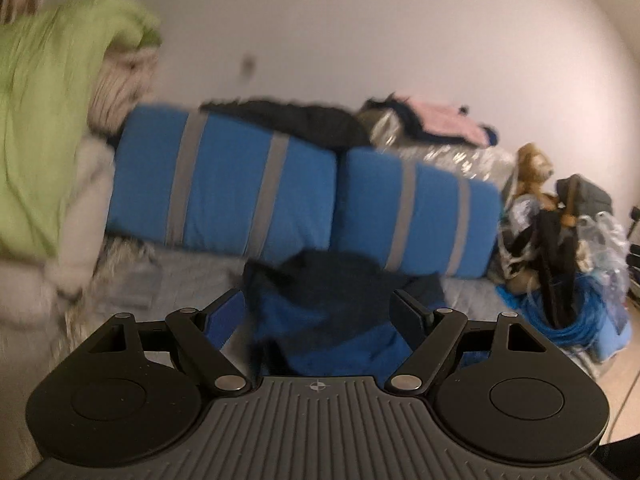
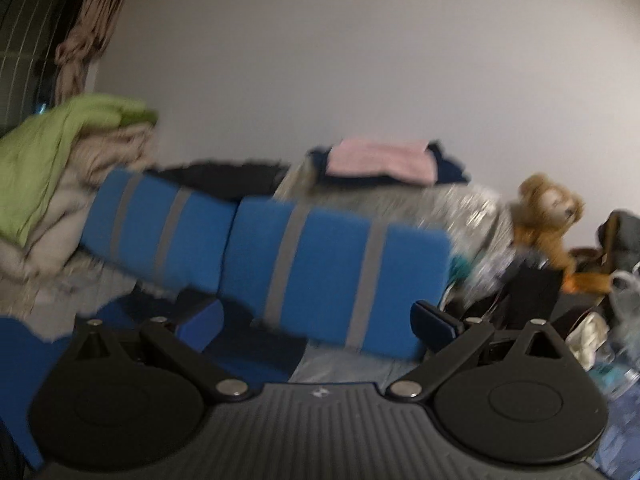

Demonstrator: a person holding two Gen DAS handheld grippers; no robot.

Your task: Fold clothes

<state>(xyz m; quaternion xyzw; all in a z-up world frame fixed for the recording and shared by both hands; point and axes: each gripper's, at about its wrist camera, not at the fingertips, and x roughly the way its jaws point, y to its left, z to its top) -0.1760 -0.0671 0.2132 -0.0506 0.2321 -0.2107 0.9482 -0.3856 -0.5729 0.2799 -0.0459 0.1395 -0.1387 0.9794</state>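
Note:
A blue and dark navy garment lies crumpled on the grey cover in front of the striped cushions. In the left wrist view my left gripper is open wide, and the garment sits between and just beyond its fingers; I cannot tell whether they touch it. In the right wrist view the same blue garment spreads at the lower left, with a dark part under the jaws. My right gripper is also open wide with nothing pinched. Both views are blurred.
Two blue cushions with grey stripes stand behind. A green blanket on a beige pile rises at the left. Folded pink cloth tops a far pile. A teddy bear and bags crowd the right.

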